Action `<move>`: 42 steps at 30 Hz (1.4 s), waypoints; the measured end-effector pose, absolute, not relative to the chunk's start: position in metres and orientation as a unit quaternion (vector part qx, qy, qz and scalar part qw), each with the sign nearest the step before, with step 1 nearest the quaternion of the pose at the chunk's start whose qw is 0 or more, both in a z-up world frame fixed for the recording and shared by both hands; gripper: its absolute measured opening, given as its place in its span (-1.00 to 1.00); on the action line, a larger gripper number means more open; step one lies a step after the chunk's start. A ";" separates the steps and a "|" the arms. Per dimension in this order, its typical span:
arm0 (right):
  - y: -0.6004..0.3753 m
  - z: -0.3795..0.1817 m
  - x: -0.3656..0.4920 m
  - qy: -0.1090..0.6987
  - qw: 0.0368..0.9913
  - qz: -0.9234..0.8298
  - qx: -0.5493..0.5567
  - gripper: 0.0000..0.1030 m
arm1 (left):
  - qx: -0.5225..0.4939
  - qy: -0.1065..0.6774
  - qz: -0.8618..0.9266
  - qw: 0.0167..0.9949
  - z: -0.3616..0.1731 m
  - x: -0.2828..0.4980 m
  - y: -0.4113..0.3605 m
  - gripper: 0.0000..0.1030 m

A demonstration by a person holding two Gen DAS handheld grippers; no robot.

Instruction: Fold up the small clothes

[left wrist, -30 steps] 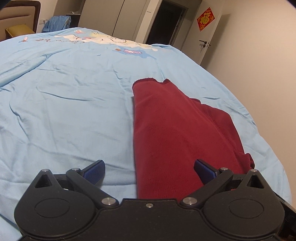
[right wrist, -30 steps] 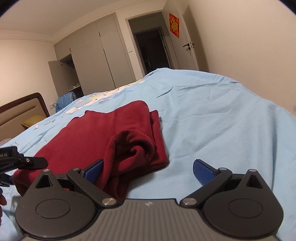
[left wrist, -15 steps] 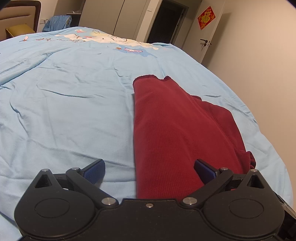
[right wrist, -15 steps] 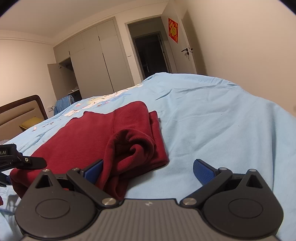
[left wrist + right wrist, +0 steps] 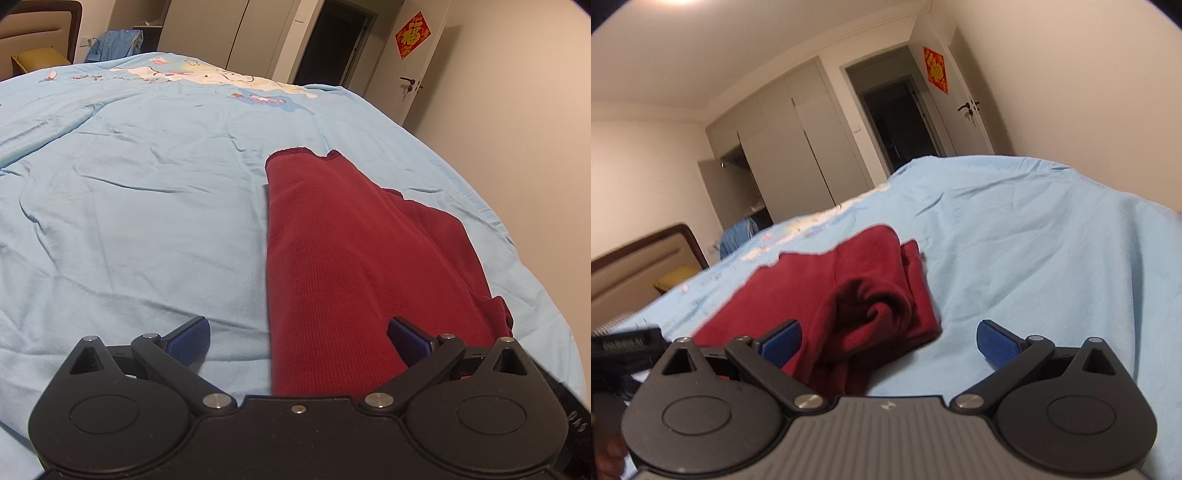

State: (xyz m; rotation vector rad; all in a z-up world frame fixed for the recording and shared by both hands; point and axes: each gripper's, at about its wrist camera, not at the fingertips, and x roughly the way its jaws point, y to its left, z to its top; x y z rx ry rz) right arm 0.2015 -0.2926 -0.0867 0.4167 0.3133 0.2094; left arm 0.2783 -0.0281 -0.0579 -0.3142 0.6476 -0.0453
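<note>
Left gripper (image 5: pixel 298 340) jaws spread; right gripper (image 5: pixel 889 341) likewise.

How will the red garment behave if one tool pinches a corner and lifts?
Probably floppy: the red garment lies in soft layers, with a bunched roll at its near end, so it would likely drape and unfold. Its ribbed knit looks grippy, not slippery. On the wrinkled blue sheet, pushing would likely bunch it.

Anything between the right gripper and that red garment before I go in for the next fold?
Nothing visible. The right gripper, jaws open, faces the bunched end of the red garment with only blue bedsheet around it. The left gripper is open too.
</note>
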 end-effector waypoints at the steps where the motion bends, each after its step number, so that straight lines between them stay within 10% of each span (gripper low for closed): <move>1: -0.296 -0.085 0.204 0.153 0.959 0.105 0.215 1.00 | -0.152 0.317 -0.024 0.936 -0.058 0.279 -0.028 0.99; 11: -0.302 -0.065 0.282 0.210 0.942 0.122 0.232 0.99 | -0.122 0.341 -0.068 0.930 -0.051 0.311 -0.020 0.99; 25: -0.288 -0.081 0.320 0.234 0.938 0.143 0.211 0.44 | -0.237 0.319 -0.102 0.912 -0.048 0.340 0.033 0.96; 42: -0.270 -0.063 0.310 0.214 0.951 0.157 0.158 -0.62 | -0.223 0.340 -0.126 0.905 -0.044 0.357 0.009 -0.42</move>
